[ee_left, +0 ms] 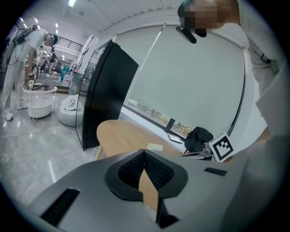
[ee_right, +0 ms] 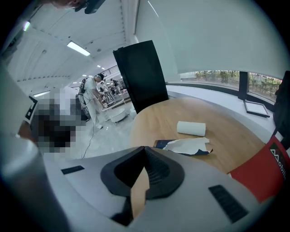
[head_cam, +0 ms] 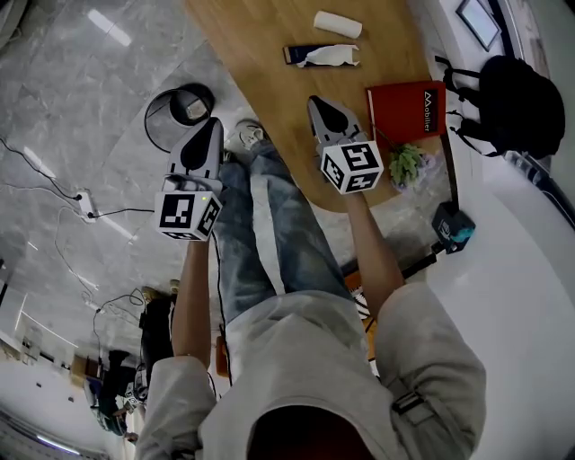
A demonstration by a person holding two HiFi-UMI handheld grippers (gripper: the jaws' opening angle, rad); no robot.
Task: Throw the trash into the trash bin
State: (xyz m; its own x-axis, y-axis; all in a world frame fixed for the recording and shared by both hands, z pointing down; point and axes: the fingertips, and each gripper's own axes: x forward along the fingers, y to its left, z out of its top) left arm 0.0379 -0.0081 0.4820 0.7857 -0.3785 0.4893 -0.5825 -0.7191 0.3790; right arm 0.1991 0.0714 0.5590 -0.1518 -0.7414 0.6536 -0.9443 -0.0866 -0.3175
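The trash, a crumpled white paper on a dark blue wrapper [head_cam: 323, 56] [ee_right: 188, 146], lies on the wooden table [head_cam: 269, 54] beside a white paper roll [head_cam: 338, 24] [ee_right: 190, 128] [ee_left: 154, 147]. A black wire trash bin [head_cam: 180, 112] stands on the floor left of the table. My right gripper [head_cam: 314, 101] [ee_right: 144, 148] hovers over the table's near part, short of the trash, shut and empty. My left gripper [head_cam: 216, 122] [ee_left: 144, 151] hangs over the floor just right of the bin, its tips together with nothing between them.
A red book [head_cam: 406, 110] [ee_right: 265, 174] and a small green plant [head_cam: 409, 164] sit at the table's right end. A black backpack [head_cam: 521, 103] [ee_left: 199, 136] rests on the sill beyond. Cables and a power strip [head_cam: 85, 205] lie on the floor at left. My legs stand by the table's edge.
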